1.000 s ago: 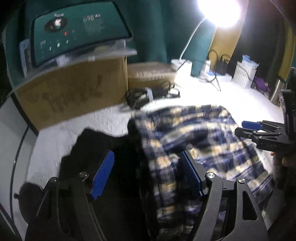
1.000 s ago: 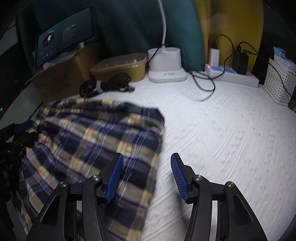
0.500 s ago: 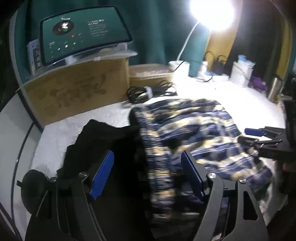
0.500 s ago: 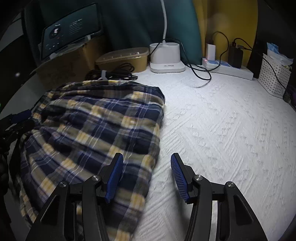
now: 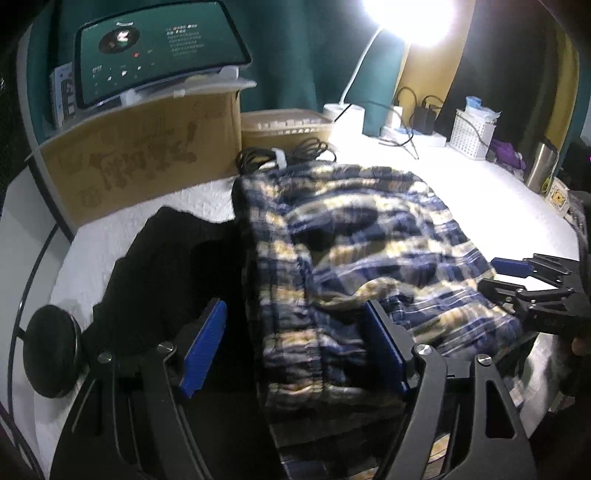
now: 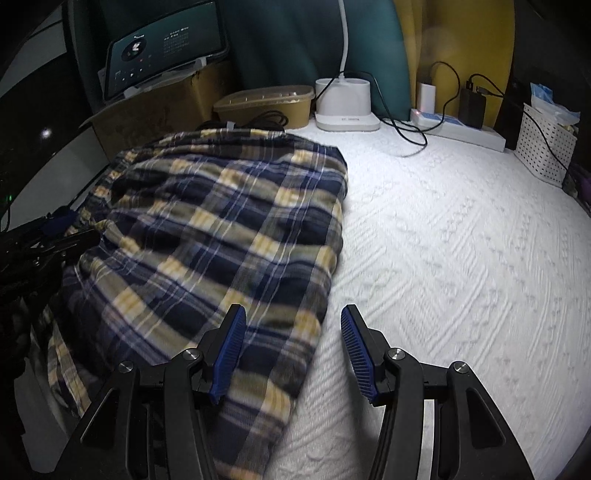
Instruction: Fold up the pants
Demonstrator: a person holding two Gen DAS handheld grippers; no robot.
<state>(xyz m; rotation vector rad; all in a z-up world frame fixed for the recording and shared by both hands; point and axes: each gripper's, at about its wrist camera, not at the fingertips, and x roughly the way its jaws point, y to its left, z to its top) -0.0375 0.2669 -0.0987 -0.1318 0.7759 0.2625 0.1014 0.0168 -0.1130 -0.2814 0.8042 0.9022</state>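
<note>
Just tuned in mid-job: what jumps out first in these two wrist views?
The plaid pants dominate, heaped on the left side of the white bedspread, with a black garment lying beside them at their left. Both grippers are open at the heap's near edge: the left gripper straddles a bunched fold, the right gripper straddles the pants' right edge. A glaring lamp shines at the back.
</note>
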